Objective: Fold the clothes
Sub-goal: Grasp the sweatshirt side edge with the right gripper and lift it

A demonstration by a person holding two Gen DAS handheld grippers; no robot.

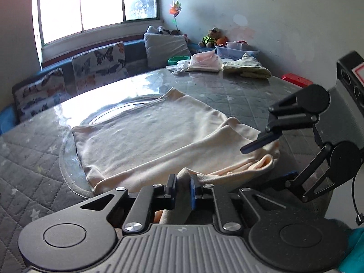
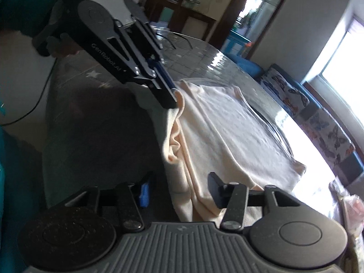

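The cream knit garment (image 1: 145, 134) lies spread on my grey quilted bench (image 1: 238, 95), mid-fold. My left gripper (image 1: 182, 187) pinches its near edge; my right gripper (image 2: 179, 190) is spread, astride the side fold. Next I judge: clamp, lift both together.

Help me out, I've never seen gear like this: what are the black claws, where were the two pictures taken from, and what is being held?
They are two hand-held grippers, each with a camera looking along its fingers. One picture comes from the left gripper, one from the right gripper. A cream garment lies on a quilted grey table under a clear cover. The left gripper is shut on the garment's near edge. The right gripper is open, the cloth lying between its jaws. More folded clothes sit at the far end.
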